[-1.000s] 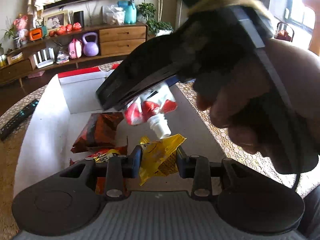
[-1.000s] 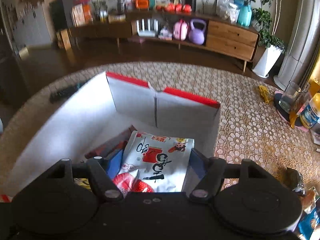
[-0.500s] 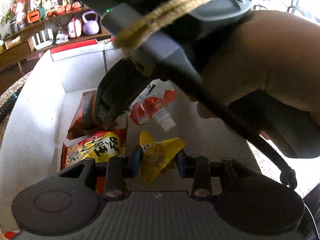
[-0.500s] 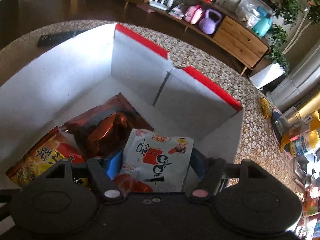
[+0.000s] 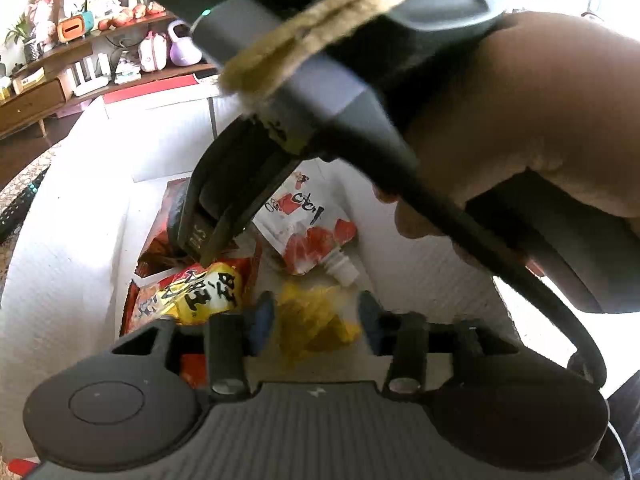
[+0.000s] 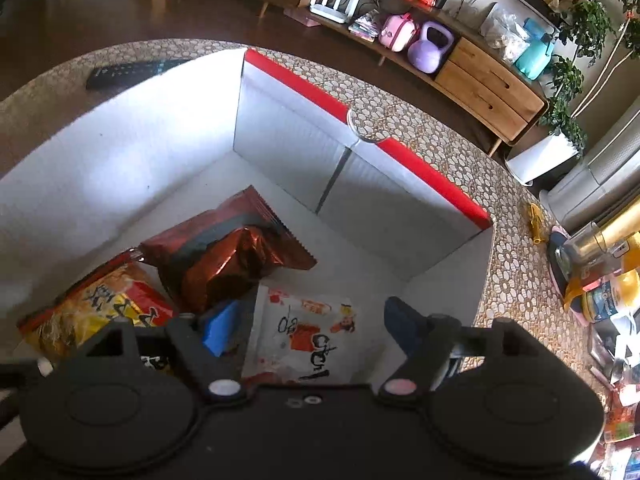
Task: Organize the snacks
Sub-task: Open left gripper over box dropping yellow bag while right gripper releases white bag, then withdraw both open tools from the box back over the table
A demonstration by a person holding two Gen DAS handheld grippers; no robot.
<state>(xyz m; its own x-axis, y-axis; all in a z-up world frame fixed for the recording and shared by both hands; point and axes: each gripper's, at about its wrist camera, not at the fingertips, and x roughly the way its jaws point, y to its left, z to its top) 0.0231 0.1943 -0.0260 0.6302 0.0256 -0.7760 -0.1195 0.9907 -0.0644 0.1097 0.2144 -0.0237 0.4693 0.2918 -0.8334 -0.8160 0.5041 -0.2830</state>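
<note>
A white cardboard box [image 6: 120,160] with a red rim stands on the table. On its floor lie a dark red-brown foil bag [image 6: 228,256] and a yellow-and-red snack bag [image 6: 92,308]. A white spouted pouch [image 6: 308,332] printed with strawberries lies between the spread fingers of my right gripper [image 6: 312,328], which is open, with a gap on the right side. In the left wrist view the pouch [image 5: 304,220] rests on the box floor beside the right gripper's fingers [image 5: 208,236]. My left gripper [image 5: 315,318] is open over the box, with a blurred yellow packet [image 5: 316,320] between its fingers.
A person's hand [image 5: 520,120] on the right gripper fills the upper right of the left wrist view. A black remote control [image 6: 128,74] lies on the patterned tablecloth [image 6: 440,152] beyond the box. Bottles and jars [image 6: 600,272] crowd the table's right side.
Both grippers dropped lower into the box. The right gripper's fingers spread and the pouch now lies on the floor. The left gripper's fingers widened and the yellow packet blurs between them.
</note>
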